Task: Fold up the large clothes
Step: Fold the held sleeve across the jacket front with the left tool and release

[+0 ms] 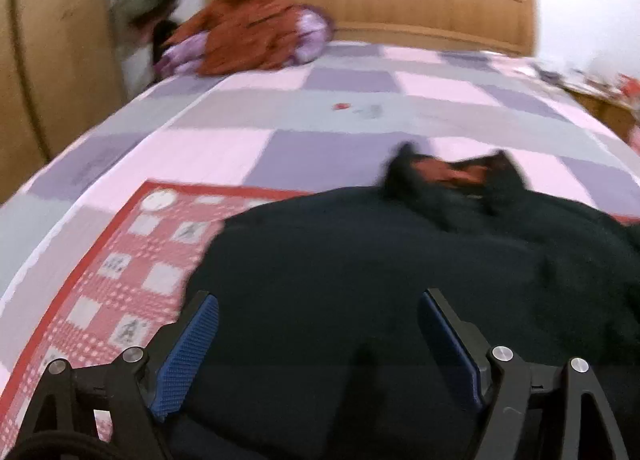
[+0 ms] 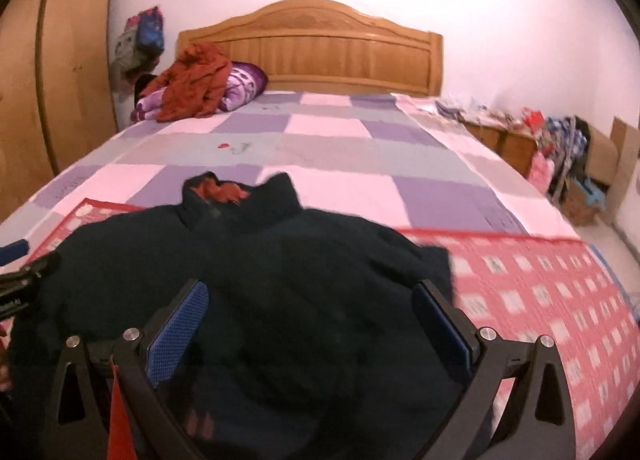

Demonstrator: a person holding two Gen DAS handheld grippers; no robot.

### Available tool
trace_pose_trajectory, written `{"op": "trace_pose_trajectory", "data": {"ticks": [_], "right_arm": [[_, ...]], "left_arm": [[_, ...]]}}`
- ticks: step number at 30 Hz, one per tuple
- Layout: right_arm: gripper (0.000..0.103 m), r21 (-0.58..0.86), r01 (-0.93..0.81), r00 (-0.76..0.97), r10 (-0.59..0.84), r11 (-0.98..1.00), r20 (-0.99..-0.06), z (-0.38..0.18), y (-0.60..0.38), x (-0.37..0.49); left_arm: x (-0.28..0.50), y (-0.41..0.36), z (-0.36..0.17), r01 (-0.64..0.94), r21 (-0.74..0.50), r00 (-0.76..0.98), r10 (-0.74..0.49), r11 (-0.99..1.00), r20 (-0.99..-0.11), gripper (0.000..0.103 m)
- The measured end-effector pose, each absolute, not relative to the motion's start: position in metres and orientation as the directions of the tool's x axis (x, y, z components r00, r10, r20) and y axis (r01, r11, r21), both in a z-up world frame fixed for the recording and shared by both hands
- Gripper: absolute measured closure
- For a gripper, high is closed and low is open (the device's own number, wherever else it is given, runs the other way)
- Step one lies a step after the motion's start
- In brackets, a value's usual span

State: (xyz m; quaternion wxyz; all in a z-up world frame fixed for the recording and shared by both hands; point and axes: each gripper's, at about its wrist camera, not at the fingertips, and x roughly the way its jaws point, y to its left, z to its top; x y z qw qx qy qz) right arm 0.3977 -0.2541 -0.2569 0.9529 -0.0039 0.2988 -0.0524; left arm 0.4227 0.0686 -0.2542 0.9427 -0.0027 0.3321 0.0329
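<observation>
A large dark navy jacket (image 1: pixel 380 268) with a rust-red collar lining lies spread on a red-and-white checked mat (image 1: pixel 120 268) on the bed; it also shows in the right wrist view (image 2: pixel 280 280). My left gripper (image 1: pixel 318 300) is open and empty, held just above the jacket's left part. My right gripper (image 2: pixel 310 292) is open and empty above the jacket's right part. The left gripper's finger (image 2: pixel 16 252) shows at the left edge of the right wrist view.
The bed has a pink, purple and grey checked sheet (image 2: pixel 340 147) and a wooden headboard (image 2: pixel 320 47). A rust-red garment (image 2: pixel 192 83) lies on a purple pillow at the far left. A wardrobe (image 2: pixel 52 71) stands left; a cluttered bedside cabinet (image 2: pixel 504 139) stands right.
</observation>
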Motion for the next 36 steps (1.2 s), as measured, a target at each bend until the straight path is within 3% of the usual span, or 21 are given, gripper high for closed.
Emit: {"op": "trace_pose_trajectory", "data": {"ticks": [3, 6, 8, 10, 13, 19, 22, 25, 32, 36], "right_arm": [[0.001, -0.055, 0.047, 0.783, -0.071, 0.997, -0.618, -0.273, -0.225, 0.440], [0.001, -0.198, 0.095, 0.677, -0.209, 0.976, -0.705, -0.314, -0.233, 0.468], [0.001, -0.158, 0.197, 0.626, -0.248, 0.968, -0.740, -0.334, -0.276, 0.465], [0.001, -0.032, 0.263, 0.608, -0.191, 0.964, -0.770, -0.347, -0.319, 0.453], [0.001, -0.129, 0.211, 0.625, -0.235, 0.969, -0.745, -0.354, -0.311, 0.443], [0.000, -0.114, 0.230, 0.654, -0.240, 0.967, -0.718, -0.368, -0.311, 0.436], [0.000, -0.091, 0.229, 0.655, -0.223, 0.969, -0.722, -0.371, -0.314, 0.438], [0.000, -0.069, 0.226, 0.657, -0.204, 0.972, -0.725, -0.373, -0.319, 0.433], [0.000, -0.036, 0.216, 0.661, -0.173, 0.976, -0.730, -0.379, -0.323, 0.433], [0.000, -0.042, 0.215, 0.654, -0.176, 0.976, -0.735, -0.378, -0.323, 0.434]], "left_arm": [[0.444, 0.079, -0.278, -0.080, 0.063, 0.732, 0.102, 0.995, -0.674, 0.018], [0.444, 0.088, -0.308, -0.053, 0.039, 0.685, 0.065, 0.998, -0.726, 0.017], [0.434, 0.093, -0.314, -0.049, 0.022, 0.699, 0.050, 0.999, -0.713, 0.012], [0.422, 0.101, -0.318, -0.052, -0.003, 0.708, 0.035, 0.999, -0.705, 0.008], [0.412, 0.106, -0.314, -0.056, -0.028, 0.710, 0.020, 0.998, -0.704, 0.008], [0.440, 0.093, -0.275, 0.020, -0.001, 0.774, -0.016, 1.000, -0.633, 0.008], [0.482, 0.097, -0.299, -0.023, 0.093, 0.692, 0.083, 0.995, -0.717, 0.005], [0.501, 0.124, -0.338, -0.069, 0.026, 0.603, 0.062, 0.997, -0.796, 0.000], [0.495, 0.128, -0.355, -0.119, 0.064, 0.617, 0.124, 0.991, -0.777, 0.000], [0.483, 0.113, -0.331, -0.150, 0.127, 0.645, 0.194, 0.981, -0.739, 0.003]]}}
